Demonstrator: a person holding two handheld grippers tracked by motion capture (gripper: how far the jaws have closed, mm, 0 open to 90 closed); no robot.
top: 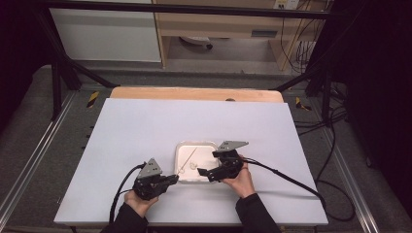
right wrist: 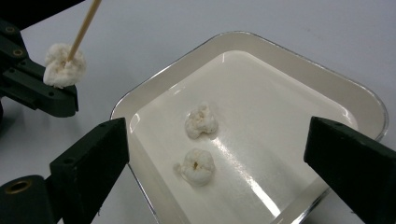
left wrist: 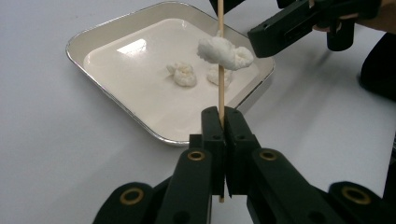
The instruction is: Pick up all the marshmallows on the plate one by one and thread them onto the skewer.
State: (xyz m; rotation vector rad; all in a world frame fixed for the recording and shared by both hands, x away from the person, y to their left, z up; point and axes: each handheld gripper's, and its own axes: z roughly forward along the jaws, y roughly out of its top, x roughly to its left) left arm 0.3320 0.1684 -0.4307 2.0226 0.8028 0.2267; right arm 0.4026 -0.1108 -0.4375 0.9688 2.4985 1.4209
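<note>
Left gripper view, white fluffy piece (left wrist: 224,52), speared on skewer (left wrist: 221,93)

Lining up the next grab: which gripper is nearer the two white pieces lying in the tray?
Right. The right gripper hangs open directly over the two white pieces in the tray. The left gripper sits outside the tray's edge, shut on the skewer.

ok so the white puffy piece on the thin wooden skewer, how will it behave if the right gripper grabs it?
The white puffy piece looks airy and lumpy, so probably very light and easily crushed. It sits speared on the thin wooden skewer, so it may slide along it when pushed. The skewer itself looks stiff, clamped straight in the left gripper.
</note>
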